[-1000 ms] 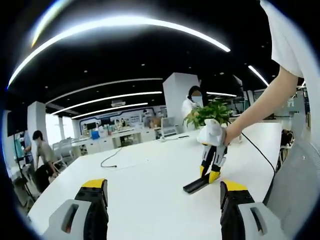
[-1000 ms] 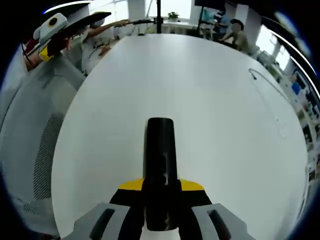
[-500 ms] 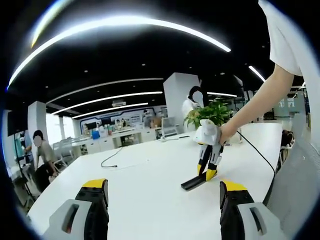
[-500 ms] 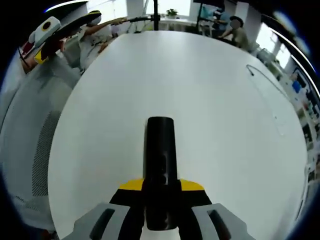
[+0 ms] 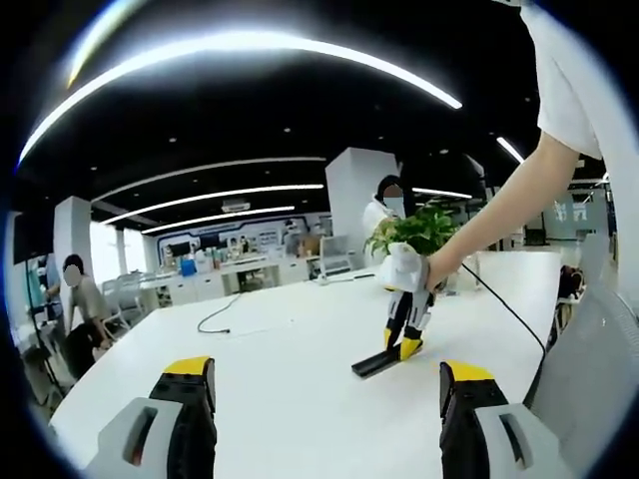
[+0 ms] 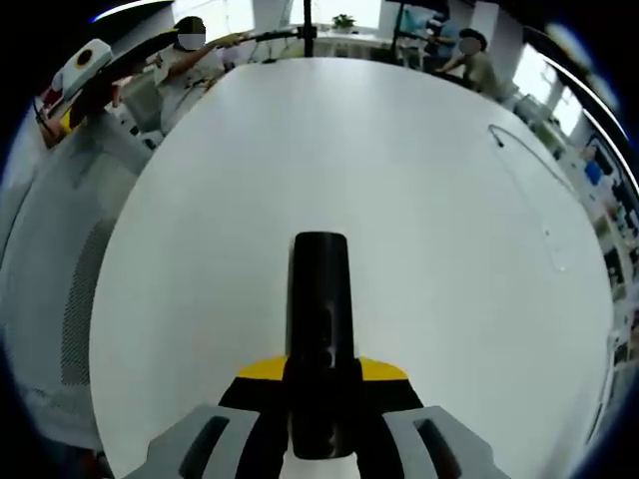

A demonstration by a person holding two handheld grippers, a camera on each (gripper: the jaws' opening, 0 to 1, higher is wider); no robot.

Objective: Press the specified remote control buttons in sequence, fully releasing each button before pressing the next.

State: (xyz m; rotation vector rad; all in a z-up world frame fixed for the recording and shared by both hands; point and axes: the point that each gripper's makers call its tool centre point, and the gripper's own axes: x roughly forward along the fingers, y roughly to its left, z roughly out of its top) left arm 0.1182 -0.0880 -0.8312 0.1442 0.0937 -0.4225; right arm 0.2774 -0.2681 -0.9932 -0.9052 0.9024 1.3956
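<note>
- Since a second ago the right gripper (image 5: 403, 344) and the remote control (image 5: 379, 361) it holds have drifted left and further off in the left gripper view, while the left gripper has barely shifted.
- The remote control (image 6: 319, 339) is a long black bar clenched between the right gripper's (image 6: 321, 384) jaws near one end, and its free end points out over the white table (image 6: 419, 200).
- In the left gripper view the remote's far end sits low, at or just above the tabletop; I cannot tell whether it touches.
- The left gripper (image 5: 324, 384) stands released, its yellow-tipped jaws wide apart, well short of the remote and holding nothing.
- To press well, I judge the right gripper should keep the remote steady and flat, button face up. The left should come in with one jaw tip over a single button, press straight down, then lift fully clear before moving on.
- A potted plant (image 5: 417, 228) stands behind the hand (image 5: 435, 267), and a cable (image 5: 228, 317) trails across the table.
</note>
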